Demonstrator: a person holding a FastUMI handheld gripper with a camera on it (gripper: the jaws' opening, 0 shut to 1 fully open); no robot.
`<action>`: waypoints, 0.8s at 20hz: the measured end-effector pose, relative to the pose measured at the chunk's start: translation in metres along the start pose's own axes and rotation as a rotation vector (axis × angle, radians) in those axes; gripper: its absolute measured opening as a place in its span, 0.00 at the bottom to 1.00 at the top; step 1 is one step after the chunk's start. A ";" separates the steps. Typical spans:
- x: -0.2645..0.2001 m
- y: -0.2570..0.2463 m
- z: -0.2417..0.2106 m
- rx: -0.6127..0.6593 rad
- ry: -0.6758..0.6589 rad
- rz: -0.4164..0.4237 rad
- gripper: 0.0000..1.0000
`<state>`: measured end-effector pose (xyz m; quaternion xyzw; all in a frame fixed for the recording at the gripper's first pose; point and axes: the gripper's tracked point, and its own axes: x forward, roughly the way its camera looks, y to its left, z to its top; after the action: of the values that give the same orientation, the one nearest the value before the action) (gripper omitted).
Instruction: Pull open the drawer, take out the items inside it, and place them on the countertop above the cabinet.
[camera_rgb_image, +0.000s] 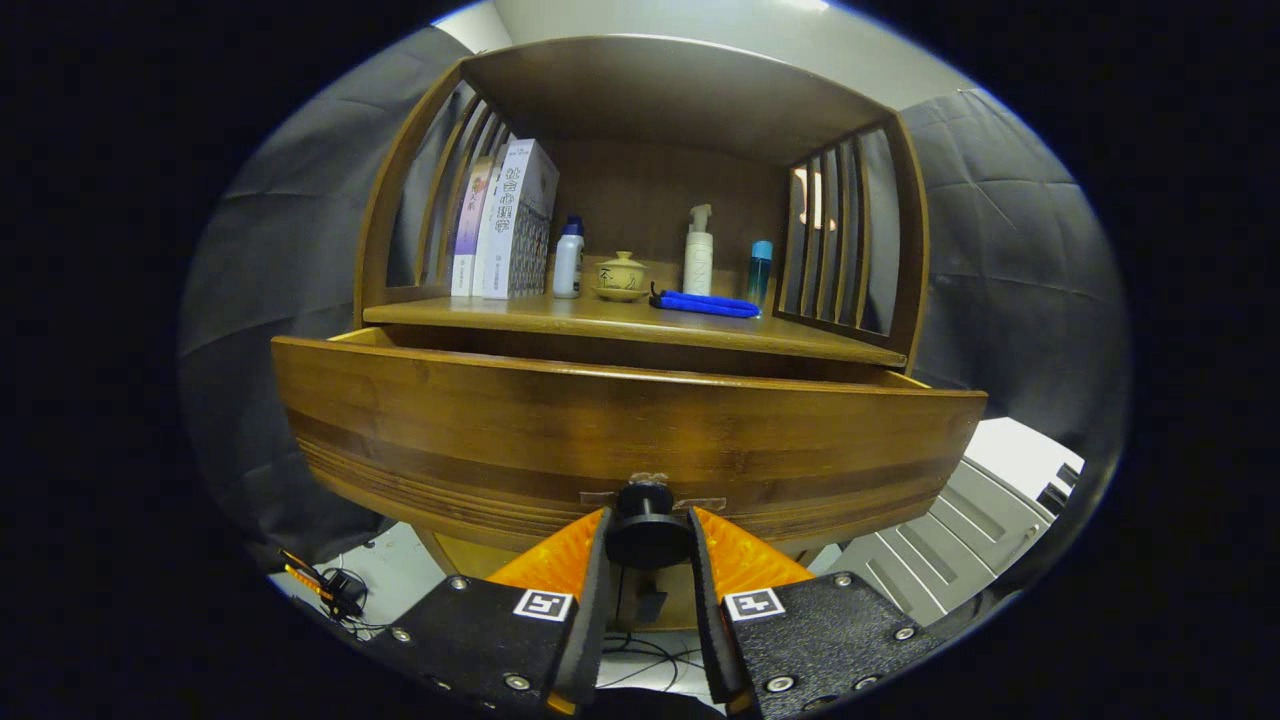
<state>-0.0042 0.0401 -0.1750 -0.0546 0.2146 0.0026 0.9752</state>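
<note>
The black knob (648, 535) of the pulled-out drawer (620, 430) is pinched by the gripper (648, 560); release and reaching inside are called for next.

Drawer front (620, 420) is pulled out and blocks the way ahead, with the gripper (648, 540) clamped on its knob (646, 530). Countertop (560, 318) has bare room up front; books (505, 225), bottles (568, 260), lidded bowl (621, 275) and blue umbrella (705, 303) crowd the back.
</note>
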 end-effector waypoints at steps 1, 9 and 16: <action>-0.003 0.000 -0.001 0.004 -0.004 -0.002 0.41; -0.030 -0.004 -0.011 -0.012 -0.002 -0.016 0.41; -0.043 -0.002 -0.019 -0.025 0.027 -0.016 0.41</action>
<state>-0.0511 0.0366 -0.1745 -0.0684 0.2272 -0.0032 0.9714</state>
